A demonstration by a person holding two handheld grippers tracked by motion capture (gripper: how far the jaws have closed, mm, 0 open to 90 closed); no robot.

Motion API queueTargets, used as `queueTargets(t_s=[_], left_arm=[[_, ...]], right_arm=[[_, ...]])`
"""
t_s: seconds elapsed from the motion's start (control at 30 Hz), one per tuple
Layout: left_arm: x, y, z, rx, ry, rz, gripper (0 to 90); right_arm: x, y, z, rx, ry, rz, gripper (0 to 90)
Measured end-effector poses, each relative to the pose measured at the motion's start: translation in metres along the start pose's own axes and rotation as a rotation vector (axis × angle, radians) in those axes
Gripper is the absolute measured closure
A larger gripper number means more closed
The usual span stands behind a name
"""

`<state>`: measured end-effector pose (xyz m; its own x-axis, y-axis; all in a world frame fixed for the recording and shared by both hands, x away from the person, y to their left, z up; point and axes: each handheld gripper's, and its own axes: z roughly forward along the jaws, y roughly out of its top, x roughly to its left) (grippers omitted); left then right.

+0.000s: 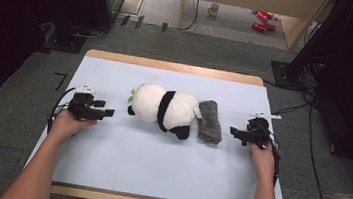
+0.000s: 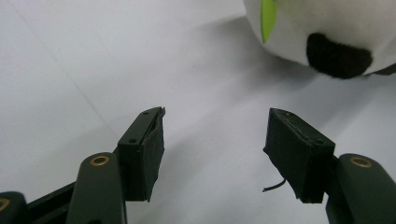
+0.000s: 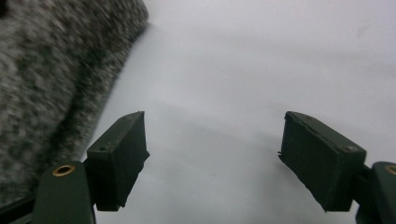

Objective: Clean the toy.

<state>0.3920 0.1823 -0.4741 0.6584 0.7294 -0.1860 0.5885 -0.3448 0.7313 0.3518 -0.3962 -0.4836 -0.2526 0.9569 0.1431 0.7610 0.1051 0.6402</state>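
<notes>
Nothing grabbed yet; both hand-held grippers, left and right, gape empty, flanking the panda and grey sock at 9 and 3 o'clock on the bench

A wooden-edged table carries a pale blue-white sheet that covers nearly all of its top, leaving a strip of bare wood along the far edge at 12 o'clock. Near the sheet's centre a plush panda lies on its side, head toward 9 o'clock. Touching it on the 3 o'clock side lies a rolled grey speckled cloth, running from 12 toward 6 o'clock.
</notes>
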Motion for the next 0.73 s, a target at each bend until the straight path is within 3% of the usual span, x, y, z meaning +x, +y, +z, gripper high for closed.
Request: queueTargets(t_s=[0.1, 0.23, 0.47, 0.73], left_arm=[[0.002, -0.004, 0.003, 0.023, 0.046, 0.027, 36.9], [0.005, -0.008, 0.007, 0.051, 0.077, 0.033, 36.6], [0.006, -0.011, 0.009, 0.046, 0.075, 0.055, 35.3], [0.003, -0.013, 0.01, 0.042, 0.077, 0.086, 30.9]], right_arm=[[0.0, -0.002, 0.004, 0.014, -0.004, -0.023, 20.4], [0.0, -0.003, 0.004, 0.011, -0.004, -0.027, 20.0], [0.006, -0.008, 0.009, 0.003, -0.022, -0.134, 12.7], [0.006, -0.013, 0.009, -0.029, -0.022, -0.139, 12.1]])
